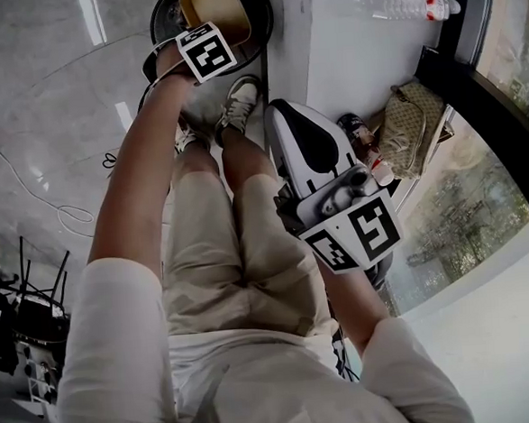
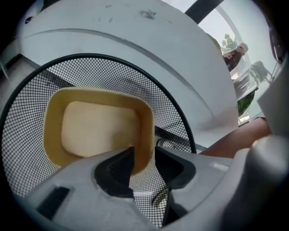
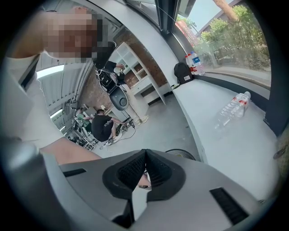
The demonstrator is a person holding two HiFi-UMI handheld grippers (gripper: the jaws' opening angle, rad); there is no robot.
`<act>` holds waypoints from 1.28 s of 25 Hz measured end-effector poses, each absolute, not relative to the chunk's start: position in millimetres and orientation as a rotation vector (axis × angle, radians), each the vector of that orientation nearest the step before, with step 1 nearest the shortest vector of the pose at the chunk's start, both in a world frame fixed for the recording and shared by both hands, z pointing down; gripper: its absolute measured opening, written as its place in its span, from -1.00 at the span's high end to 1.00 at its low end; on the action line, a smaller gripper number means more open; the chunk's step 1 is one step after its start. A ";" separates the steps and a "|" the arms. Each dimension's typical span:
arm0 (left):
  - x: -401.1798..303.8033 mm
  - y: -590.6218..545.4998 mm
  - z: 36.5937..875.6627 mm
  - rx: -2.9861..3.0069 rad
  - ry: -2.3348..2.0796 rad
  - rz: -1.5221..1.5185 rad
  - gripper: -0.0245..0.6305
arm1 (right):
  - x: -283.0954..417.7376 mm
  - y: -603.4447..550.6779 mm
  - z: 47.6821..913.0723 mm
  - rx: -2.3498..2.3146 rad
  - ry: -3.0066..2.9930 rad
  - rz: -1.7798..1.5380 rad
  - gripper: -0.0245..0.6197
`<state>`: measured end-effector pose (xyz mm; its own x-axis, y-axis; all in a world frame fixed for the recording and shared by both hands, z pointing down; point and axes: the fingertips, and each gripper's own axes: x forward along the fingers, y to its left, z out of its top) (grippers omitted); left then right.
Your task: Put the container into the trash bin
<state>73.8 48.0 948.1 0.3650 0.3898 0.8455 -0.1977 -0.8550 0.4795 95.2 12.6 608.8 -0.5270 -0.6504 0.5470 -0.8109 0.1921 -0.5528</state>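
A tan, empty container [image 2: 97, 131] sits tilted inside the round black mesh trash bin [image 2: 27, 135]. My left gripper [image 2: 144, 152] is open over the bin. The container's near wall stands between the jaws, with a gap on the right side. In the head view the tan container [image 1: 216, 6] shows in the trash bin [image 1: 162, 19] at the top, and the left gripper's marker cube [image 1: 206, 52] hangs just in front of it. My right gripper [image 3: 145, 153] is shut with nothing in it. It is held near my right thigh, apart from the bin.
A white curved ledge [image 1: 361, 46] runs beside the bin, with a clear plastic bottle [image 1: 404, 5] on it. A tan bag [image 1: 412, 123] lies by the window. My legs and shoes [image 1: 239, 99] stand right next to the bin. Cables [image 1: 66, 211] trail on the floor at left.
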 end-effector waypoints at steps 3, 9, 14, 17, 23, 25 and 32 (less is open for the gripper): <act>77.0 43.1 945.1 2.125 0.128 1.455 0.41 | 93.2 13.0 609.9 1.408 -2.269 1.247 0.92; 79.8 37.6 939.3 2.155 0.117 1.425 0.37 | 92.0 15.1 613.4 1.404 -2.262 1.250 0.92; 81.3 32.2 930.8 2.182 0.048 1.366 0.36 | 90.2 14.6 609.0 1.404 -2.269 1.242 0.92; 81.9 24.4 919.8 2.207 -0.005 1.325 0.36 | 88.0 13.8 603.1 1.407 -2.277 1.233 0.92; 76.4 13.2 892.7 2.252 -0.061 1.298 0.52 | 80.8 16.9 588.8 1.413 -2.283 1.226 0.92; 73.1 12.9 882.1 2.265 -0.089 1.279 0.58 | 78.4 21.3 582.8 1.405 -2.280 1.226 0.92; 52.5 -1.6 826.1 2.315 -0.227 1.164 0.84 | 69.6 20.3 556.1 1.400 -2.297 1.182 0.92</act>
